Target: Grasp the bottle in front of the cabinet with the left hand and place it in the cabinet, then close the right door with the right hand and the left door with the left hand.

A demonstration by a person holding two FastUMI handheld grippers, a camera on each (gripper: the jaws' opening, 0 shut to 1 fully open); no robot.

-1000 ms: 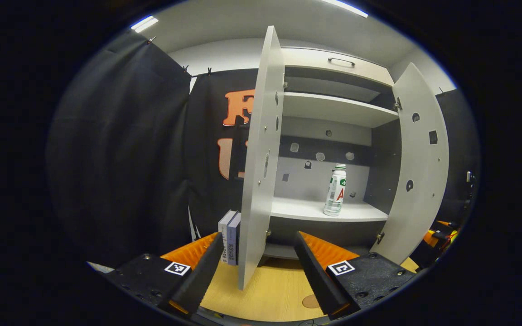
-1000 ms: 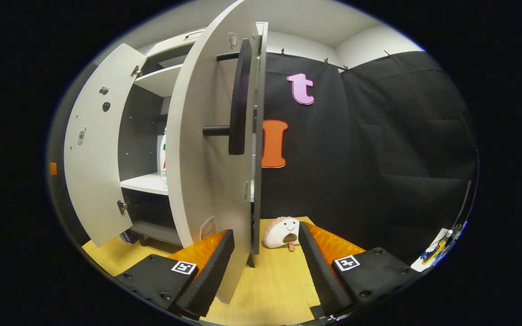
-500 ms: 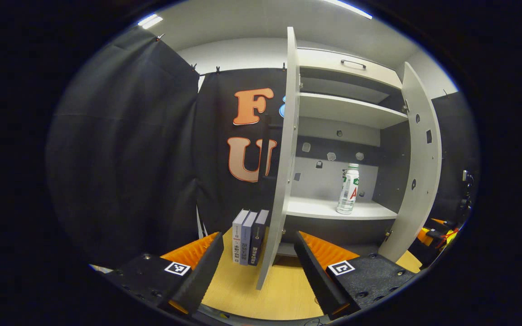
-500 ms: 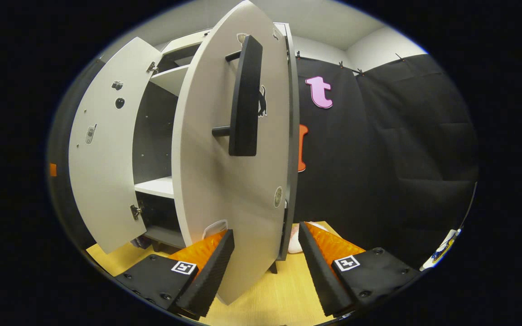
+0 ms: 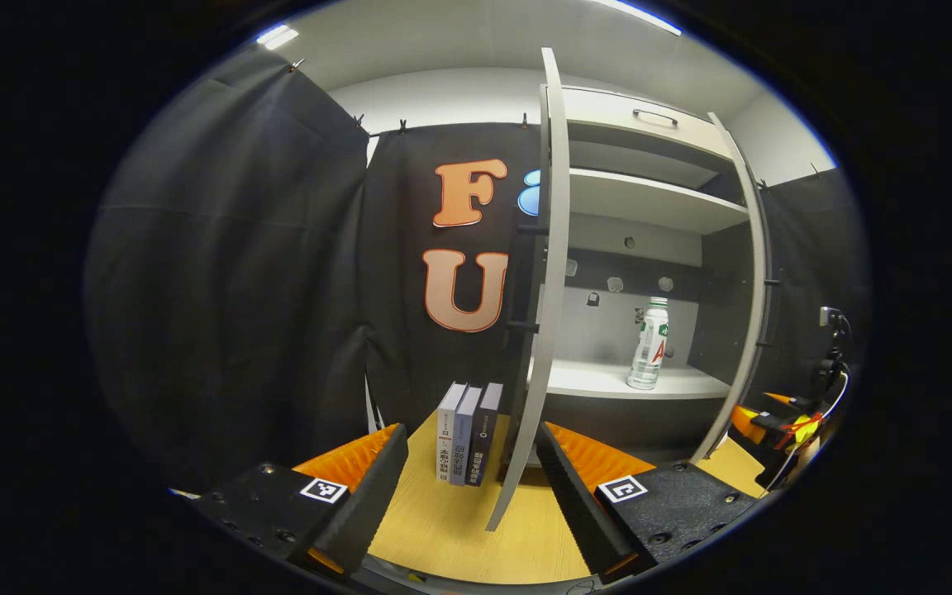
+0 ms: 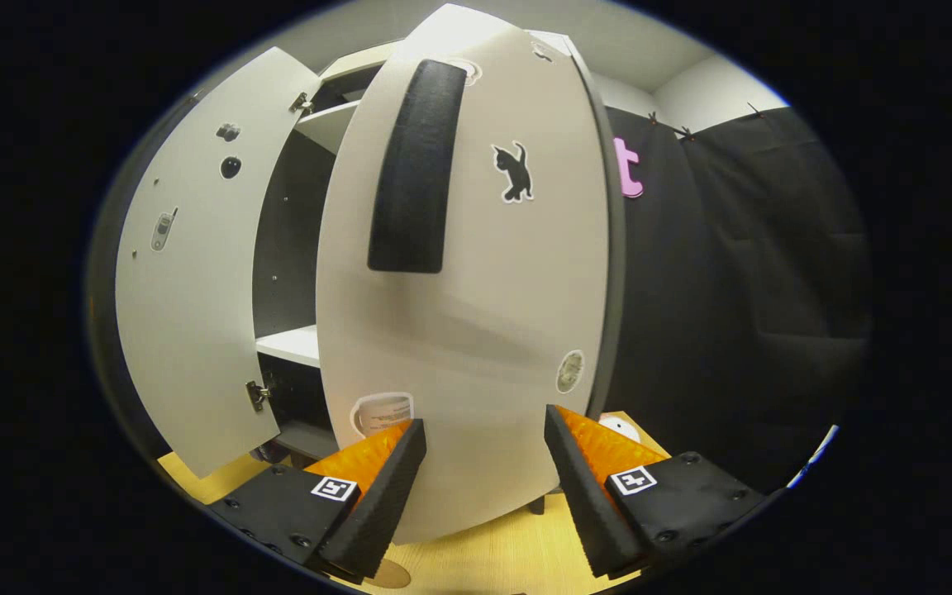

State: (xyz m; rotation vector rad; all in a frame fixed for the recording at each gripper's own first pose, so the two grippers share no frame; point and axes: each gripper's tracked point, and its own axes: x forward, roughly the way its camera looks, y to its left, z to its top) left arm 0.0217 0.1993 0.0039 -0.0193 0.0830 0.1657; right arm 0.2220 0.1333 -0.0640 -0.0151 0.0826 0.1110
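The bottle [image 5: 648, 344] stands upright on the cabinet's lower shelf [image 5: 608, 382], towards its right side and near the back wall, so the placing step looks done and the door-closing is the step in hand. In the right gripper view the right door [image 6: 476, 273] fills the space just ahead, its outer face turned to the camera with a long dark handle [image 6: 414, 169] and a cat sticker [image 6: 513, 172] on it; the right gripper [image 6: 480, 463] sits close against the lower part of that face with its fingers spread wide and nothing between them (whether a finger actually touches the panel I cannot tell). Beyond it the left door [image 6: 187, 264] hangs well open, its inner face showing.

In the left gripper view the left door [image 5: 542, 314] shows nearly edge-on; the left gripper [image 5: 472, 487] is spread wide and empty, low over the wooden table [image 5: 451, 529], with three books [image 5: 468, 431] standing beside the cabinet.

My judgement: the right door needs a steady push until it seats flush, then the left gripper must come round to the outer face of the left door and press it home
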